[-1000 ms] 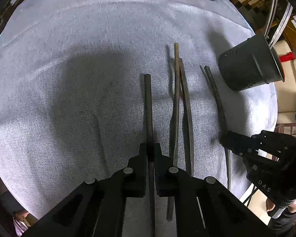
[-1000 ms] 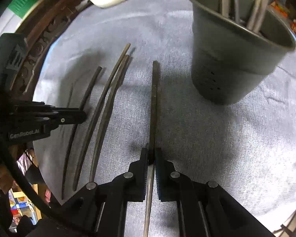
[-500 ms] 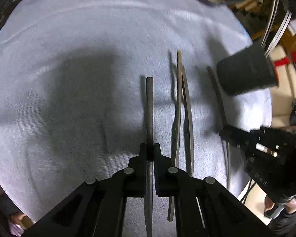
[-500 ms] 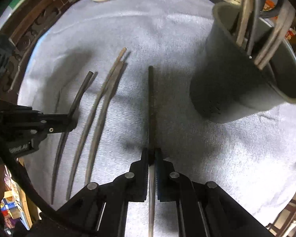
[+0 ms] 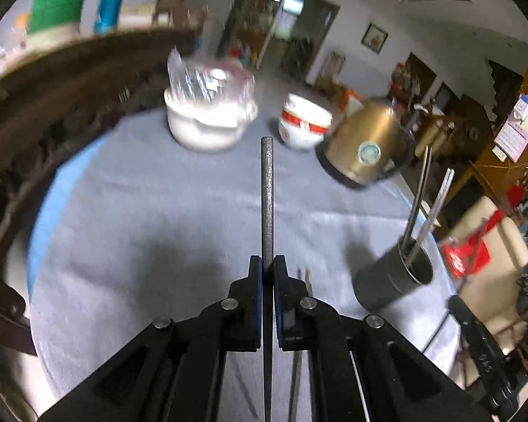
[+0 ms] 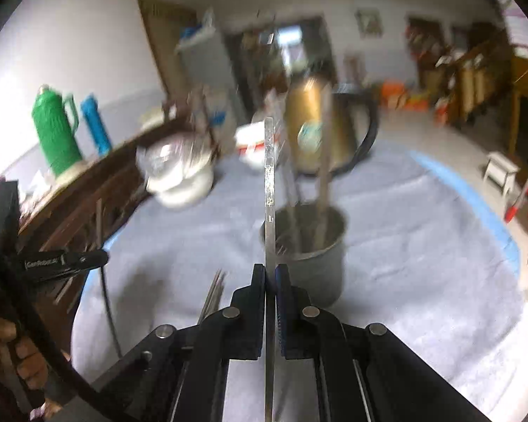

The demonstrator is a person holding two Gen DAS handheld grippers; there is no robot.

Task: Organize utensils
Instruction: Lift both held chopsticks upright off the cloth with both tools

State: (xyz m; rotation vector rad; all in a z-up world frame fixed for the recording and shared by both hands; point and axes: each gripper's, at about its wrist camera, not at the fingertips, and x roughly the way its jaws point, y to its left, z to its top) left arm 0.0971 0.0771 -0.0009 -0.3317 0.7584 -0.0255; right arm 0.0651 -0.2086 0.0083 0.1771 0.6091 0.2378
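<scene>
While each claw grips one: left claw (image 5: 268, 267), dark chopstick (image 5: 266, 190); right claw (image 6: 270, 276), silver chopstick (image 6: 269, 176).

Your view of the white pot (image 5: 207, 123) and gold kettle (image 6: 313, 130) is smeared by blur, your held dark chopstick (image 5: 266, 197) runs off the bottom edge, and the utensils in the holder (image 6: 309, 246) are too blurred to identify
</scene>
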